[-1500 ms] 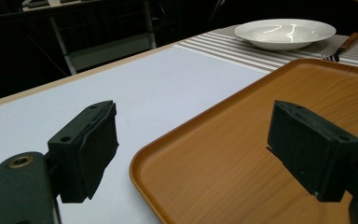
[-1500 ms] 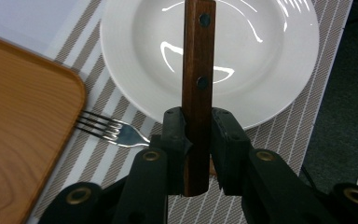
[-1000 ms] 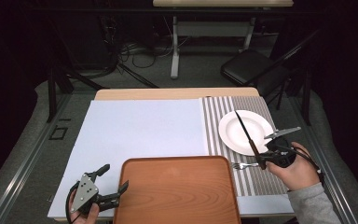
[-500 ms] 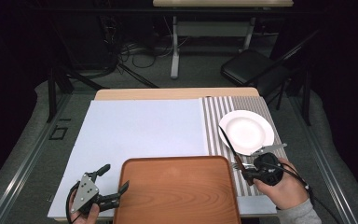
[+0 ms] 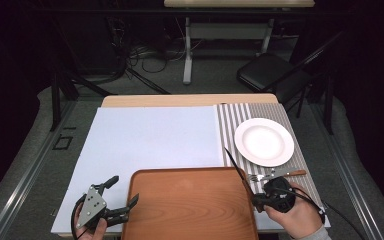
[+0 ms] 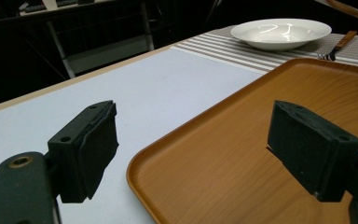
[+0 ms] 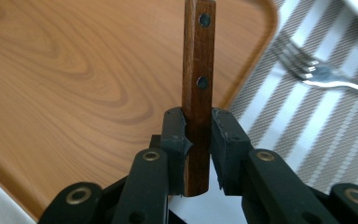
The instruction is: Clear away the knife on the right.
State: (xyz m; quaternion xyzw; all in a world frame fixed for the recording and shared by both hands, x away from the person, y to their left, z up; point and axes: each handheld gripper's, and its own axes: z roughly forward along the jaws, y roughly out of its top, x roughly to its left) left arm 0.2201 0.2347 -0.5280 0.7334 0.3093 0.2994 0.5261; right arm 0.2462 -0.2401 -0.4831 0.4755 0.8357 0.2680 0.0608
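Moved: my right claw [image 7: 198, 135], clamped on the wooden-handled knife [image 7: 198, 70], from plate [image 5: 264, 141] to tray [image 5: 190, 200] edge, placement pending; left claw [image 6: 205, 149] wide.

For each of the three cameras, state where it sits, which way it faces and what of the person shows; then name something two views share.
High view: above the person's side, looking forward and down on the white-covered table; both hands and grippers show.
Left gripper view: rides the open left gripper, looking over the brown wooden tray toward the round white plate.
Right gripper view: rides the right gripper, shut on a brown wooden handle.
Both gripper views share the silver fork.
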